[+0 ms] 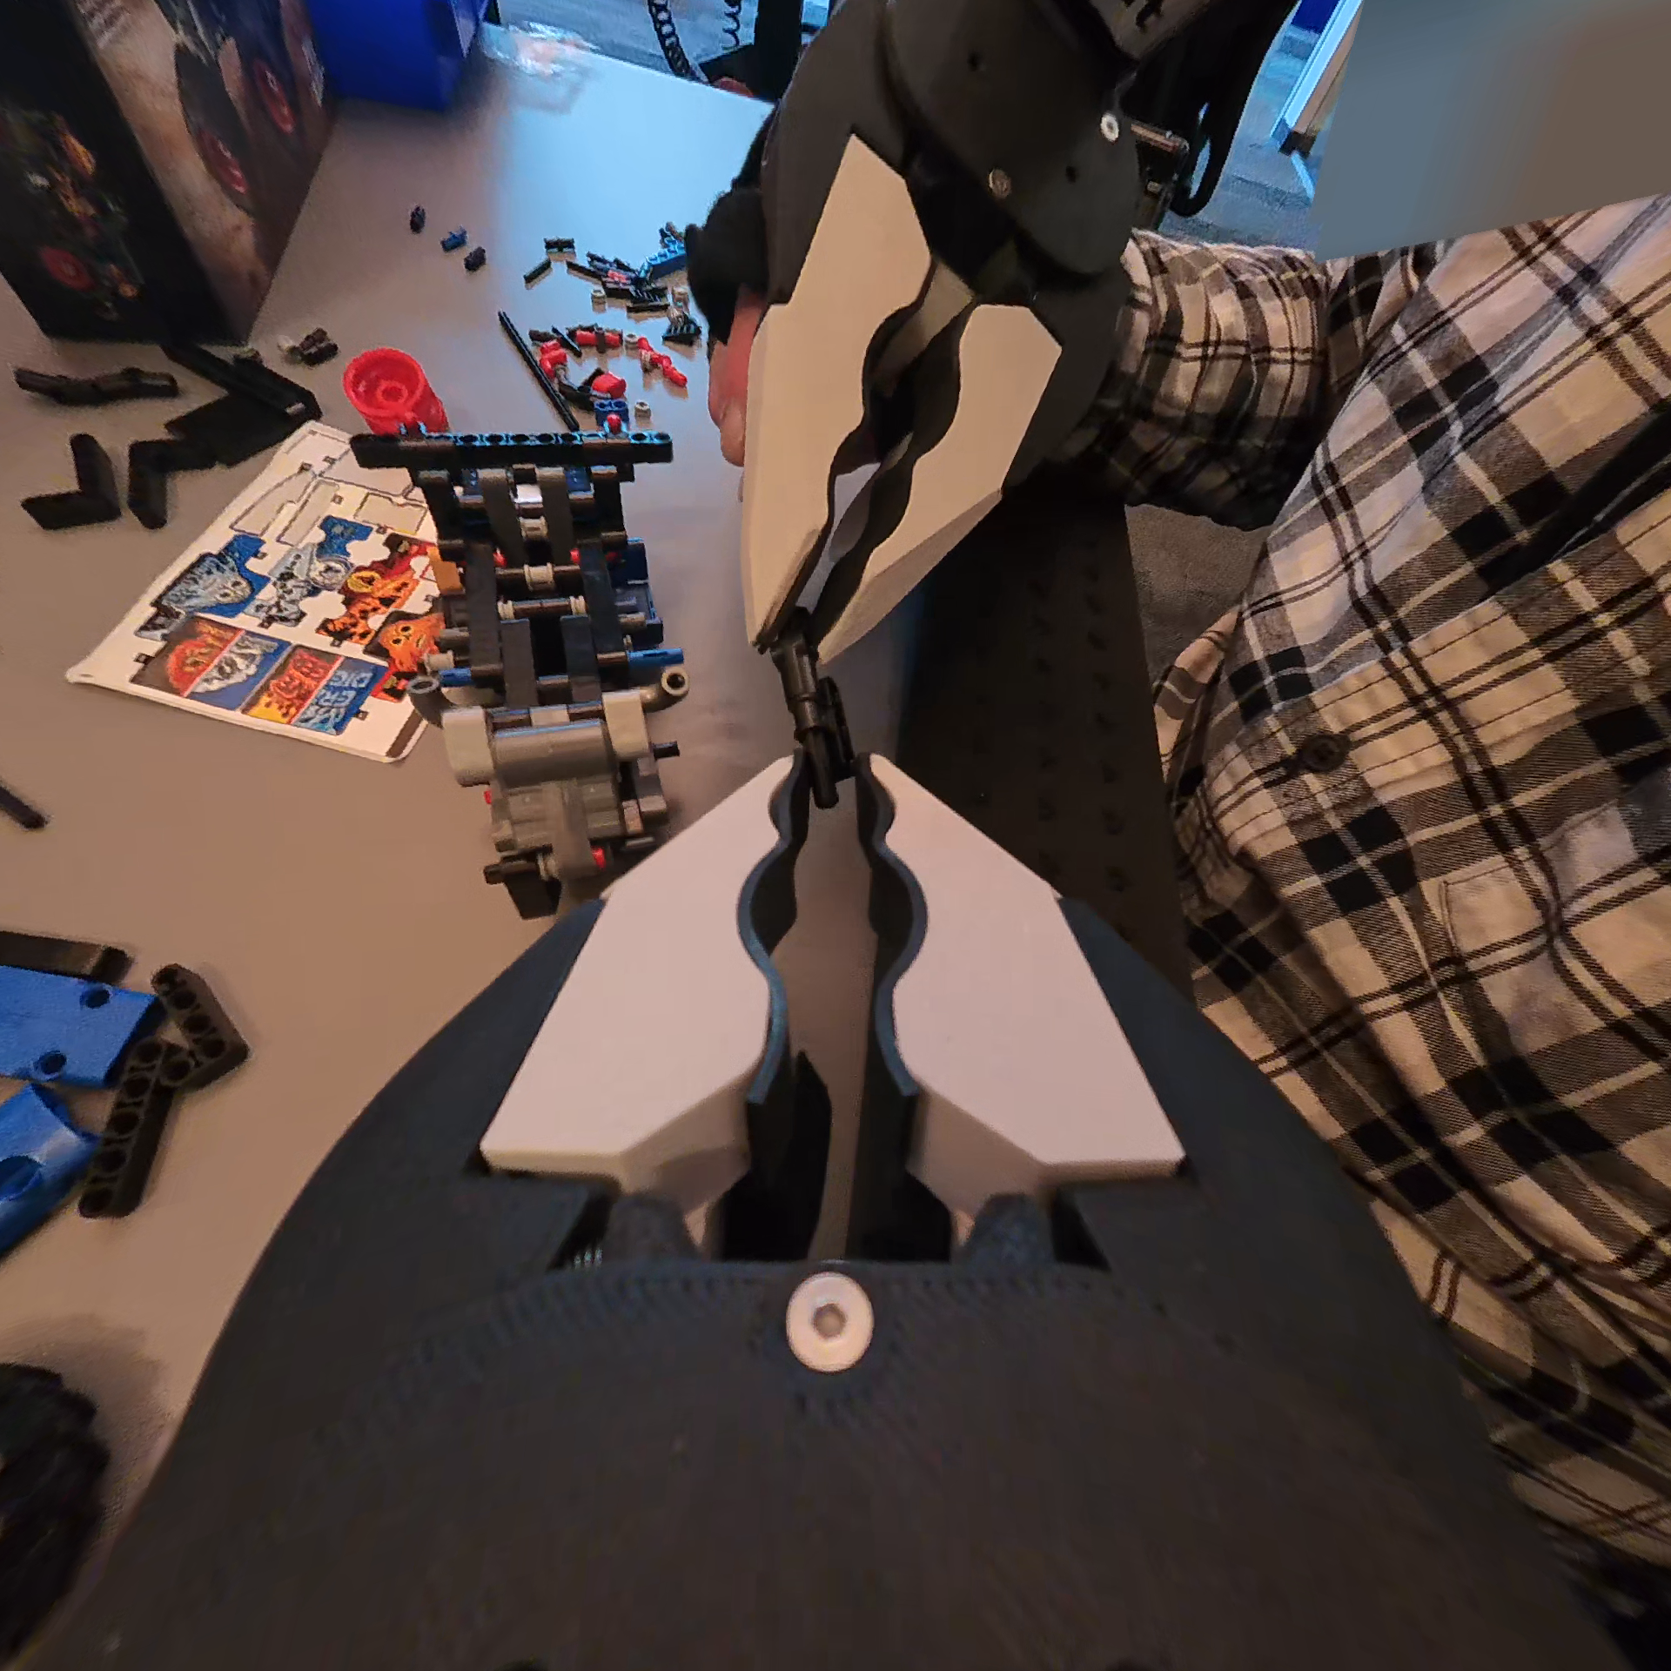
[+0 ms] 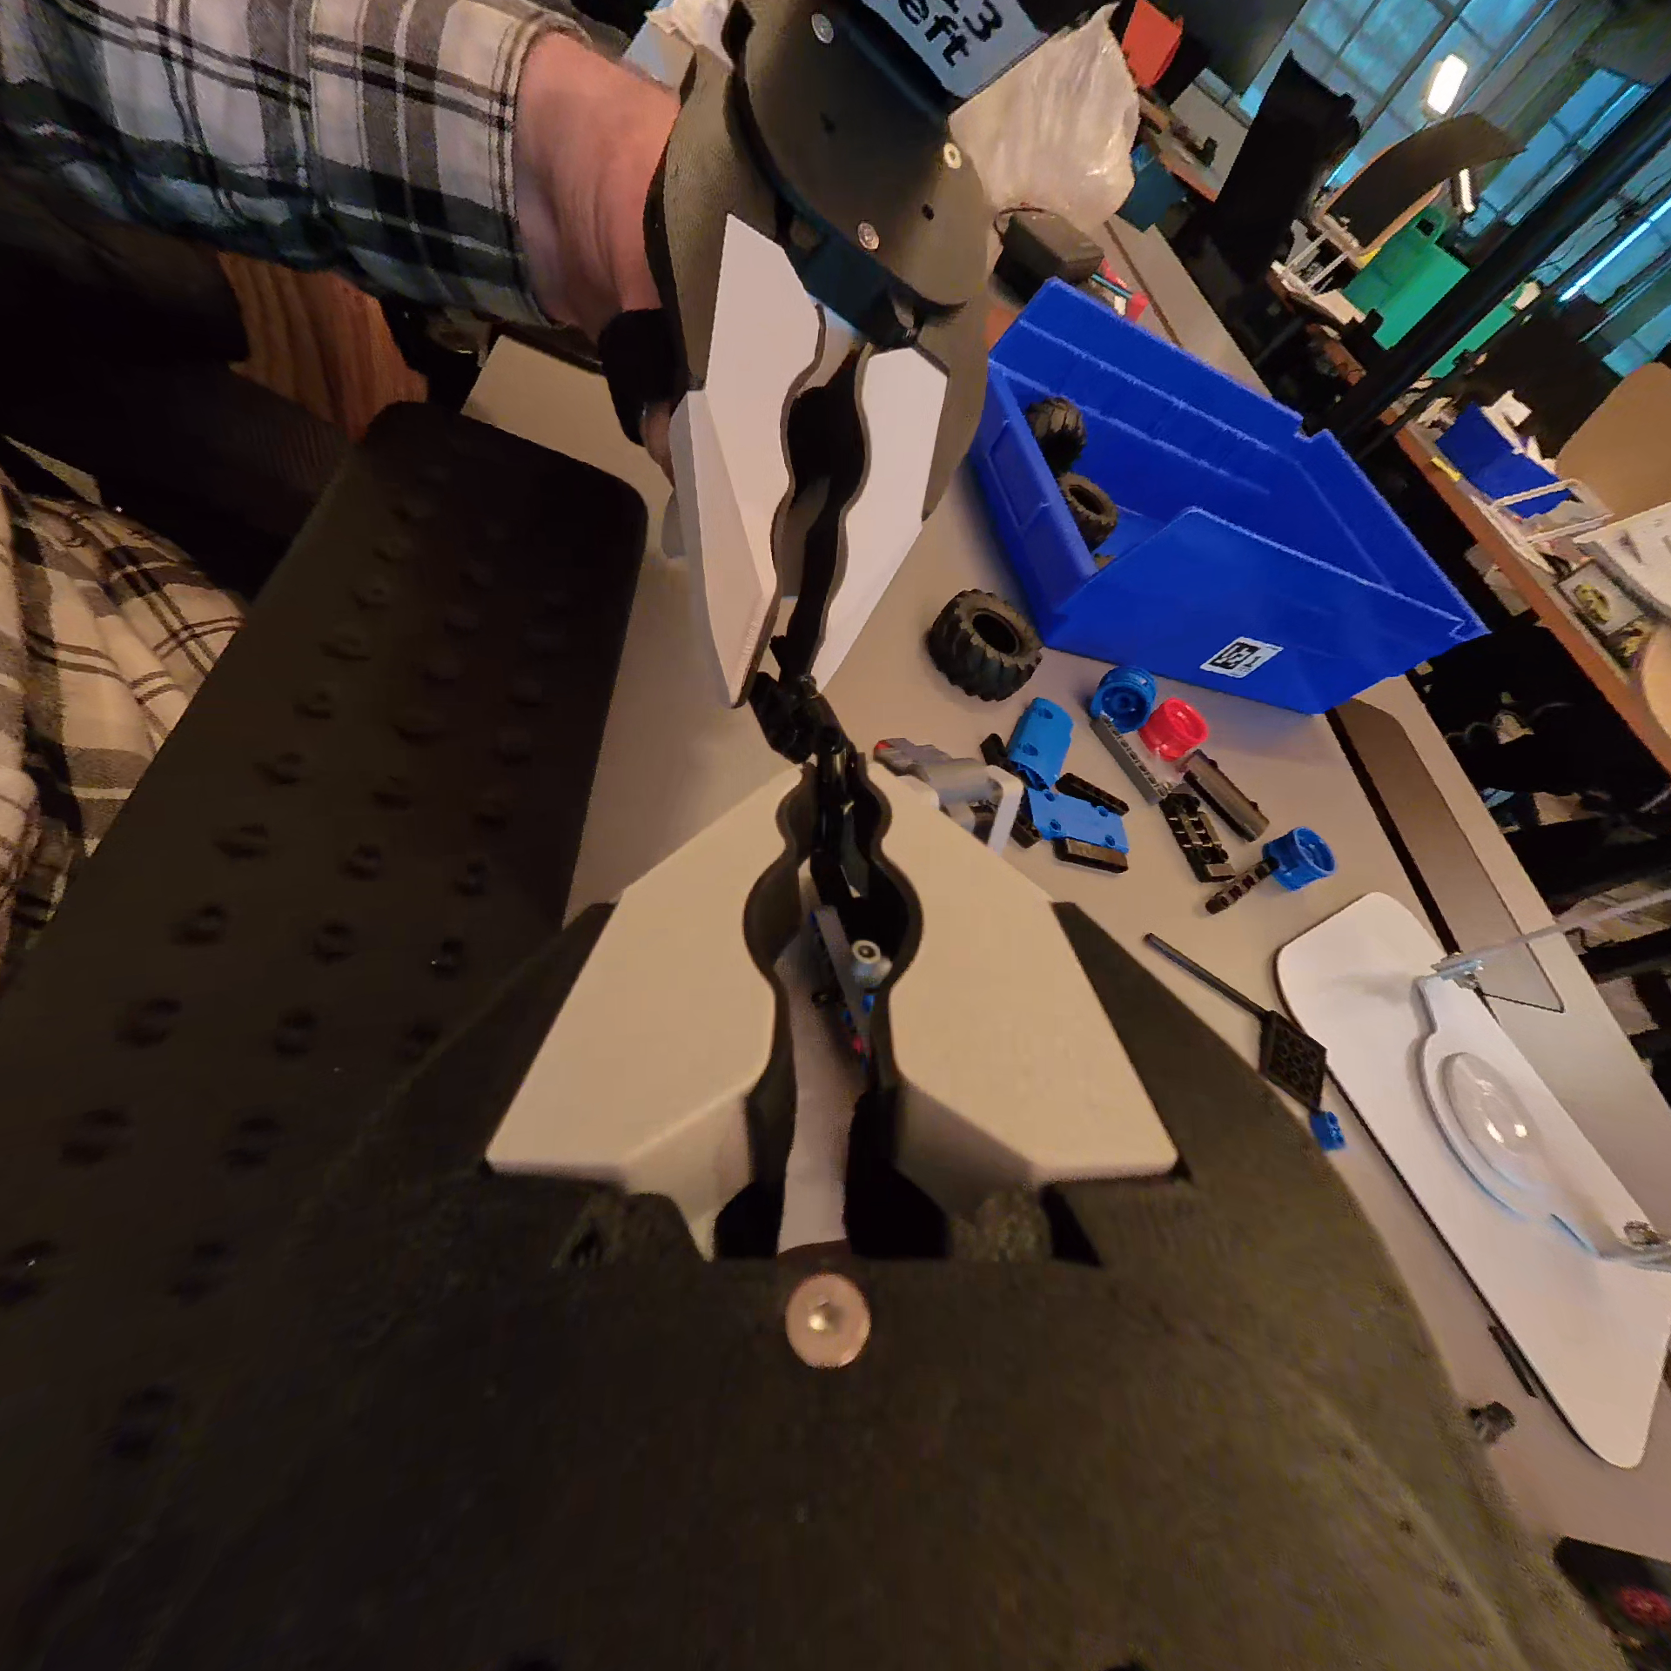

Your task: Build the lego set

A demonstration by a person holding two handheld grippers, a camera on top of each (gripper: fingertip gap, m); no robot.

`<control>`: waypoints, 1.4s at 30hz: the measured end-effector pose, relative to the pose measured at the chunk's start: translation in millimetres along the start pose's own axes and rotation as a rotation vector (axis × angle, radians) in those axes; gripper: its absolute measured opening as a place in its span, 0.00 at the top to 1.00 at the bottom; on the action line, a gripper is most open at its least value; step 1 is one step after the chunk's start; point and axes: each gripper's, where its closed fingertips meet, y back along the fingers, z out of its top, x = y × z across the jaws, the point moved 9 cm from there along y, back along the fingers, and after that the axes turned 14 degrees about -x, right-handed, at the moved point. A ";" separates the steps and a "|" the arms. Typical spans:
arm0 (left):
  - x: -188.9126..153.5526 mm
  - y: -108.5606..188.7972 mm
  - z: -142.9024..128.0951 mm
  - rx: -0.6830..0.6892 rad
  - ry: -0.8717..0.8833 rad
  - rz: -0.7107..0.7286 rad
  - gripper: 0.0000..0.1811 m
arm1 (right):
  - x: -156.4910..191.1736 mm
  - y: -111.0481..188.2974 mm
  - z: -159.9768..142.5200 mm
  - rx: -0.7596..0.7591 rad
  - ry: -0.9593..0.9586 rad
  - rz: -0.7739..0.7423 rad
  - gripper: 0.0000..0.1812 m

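Both tongs are pinching one small black pin assembly [image 1: 818,723] in mid-air above the worktop [image 1: 298,832]: left tongs [image 1: 827,785] gripping its near end, right tongs [image 1: 788,644] its far end, long axis running straight between them.

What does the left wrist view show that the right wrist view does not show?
Only the left wrist view shows the half-built black and grey lego frame and the colourful sticker sheet. Only the right wrist view shows the blue plastic bin with black rubber tyres. Both show the left gripper and right gripper pinching small black lego connector pieces between them.
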 end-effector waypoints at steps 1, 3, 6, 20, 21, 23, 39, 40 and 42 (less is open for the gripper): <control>1.0 0.0 1.8 -0.006 -0.004 0.004 0.95 | -1.3 1.0 0.5 -0.003 0.001 -0.011 0.98; 3.0 -0.2 5.7 -0.025 -0.011 0.010 0.95 | -4.5 3.7 1.8 -0.016 -0.004 -0.031 0.97; 5.4 -1.3 12.1 -0.056 -0.043 0.037 0.95 | -10.0 8.2 3.5 -0.038 -0.021 -0.065 0.97; 13.1 -10.7 28.8 -0.148 -0.233 0.168 0.91 | -31.0 27.0 4.8 -0.103 -0.110 -0.190 0.97; 13.3 -12.1 29.6 -0.152 -0.248 0.177 0.91 | -32.2 27.9 4.6 -0.106 -0.118 -0.196 0.97; 13.6 -14.9 31.4 -0.161 -0.278 0.195 0.90 | -34.2 29.3 3.6 -0.107 -0.131 -0.207 0.97; 21.6 -25.2 35.2 -0.187 -0.353 0.277 0.93 | -43.9 37.8 2.0 -0.132 -0.197 -0.265 0.97; 22.1 -25.9 35.3 -0.189 -0.357 0.285 0.92 | -44.8 38.7 1.9 -0.134 -0.202 -0.270 0.97; 23.0 -27.3 35.7 -0.188 -0.374 0.301 0.92 | -46.3 40.5 2.0 -0.139 -0.210 -0.280 0.97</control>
